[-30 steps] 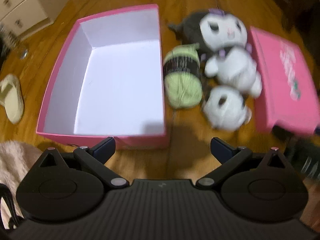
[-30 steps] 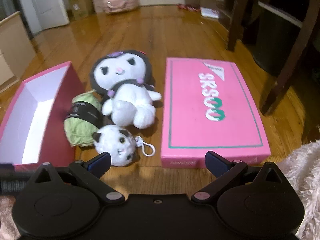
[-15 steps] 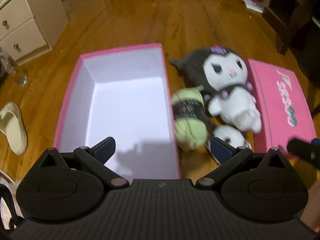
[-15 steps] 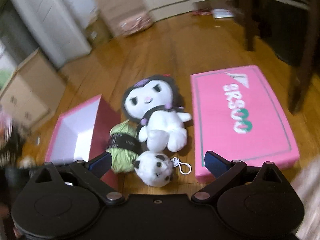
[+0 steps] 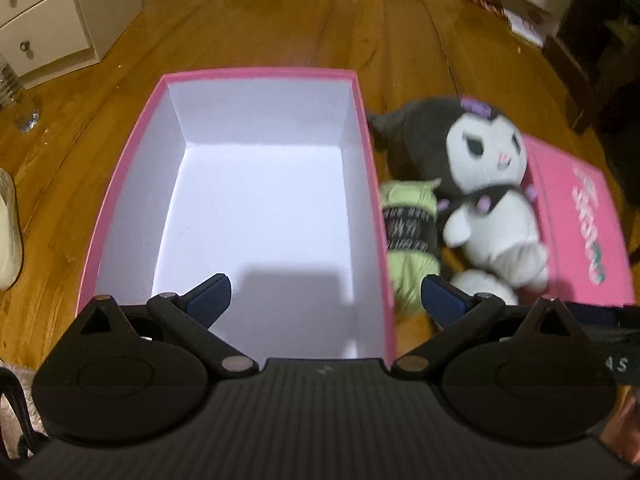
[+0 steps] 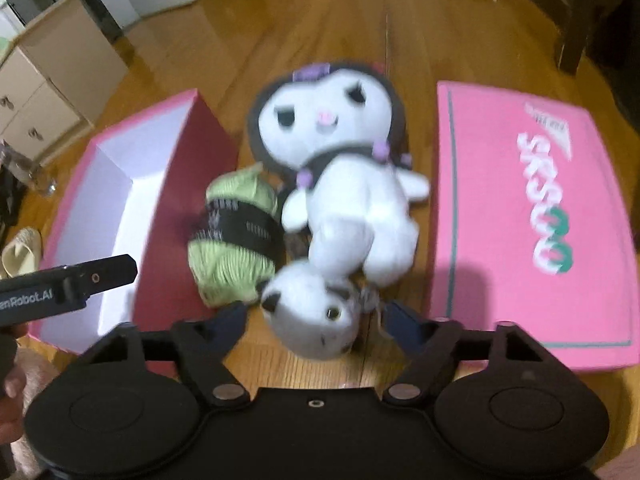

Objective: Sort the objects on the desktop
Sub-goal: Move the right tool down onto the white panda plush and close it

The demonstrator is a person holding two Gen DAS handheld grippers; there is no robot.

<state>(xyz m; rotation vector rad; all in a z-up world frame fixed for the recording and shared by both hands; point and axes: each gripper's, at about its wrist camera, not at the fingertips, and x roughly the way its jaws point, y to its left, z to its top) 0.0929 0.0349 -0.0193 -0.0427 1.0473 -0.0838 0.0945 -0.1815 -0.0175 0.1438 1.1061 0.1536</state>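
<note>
An open pink box (image 5: pixel 360 92) with a bare white inside lies on the wooden floor, also at the left in the right wrist view (image 6: pixel 168 152). To its right lie a green yarn ball (image 6: pixel 236 236), a large black-and-white plush doll (image 6: pixel 344 168) and a small white plush keychain (image 6: pixel 316 320). The pink lid (image 6: pixel 532 216) lies furthest right. My left gripper (image 5: pixel 326 298) hovers open over the box's near end. My right gripper (image 6: pixel 316 320) is open, its fingers on either side of the small plush.
White drawers (image 5: pixel 44 12) stand at the far left with a plastic bottle (image 5: pixel 16 96) beside them. A pale slipper (image 5: pixel 8 228) lies left of the box. Dark furniture legs (image 6: pixel 580 16) rise at the far right. A fluffy rug edge (image 6: pixel 28 368) sits near my left.
My left gripper has moved forward over the box's near end. My right gripper has dropped and closed in on the small plush, which now sits between its open fingers.
</note>
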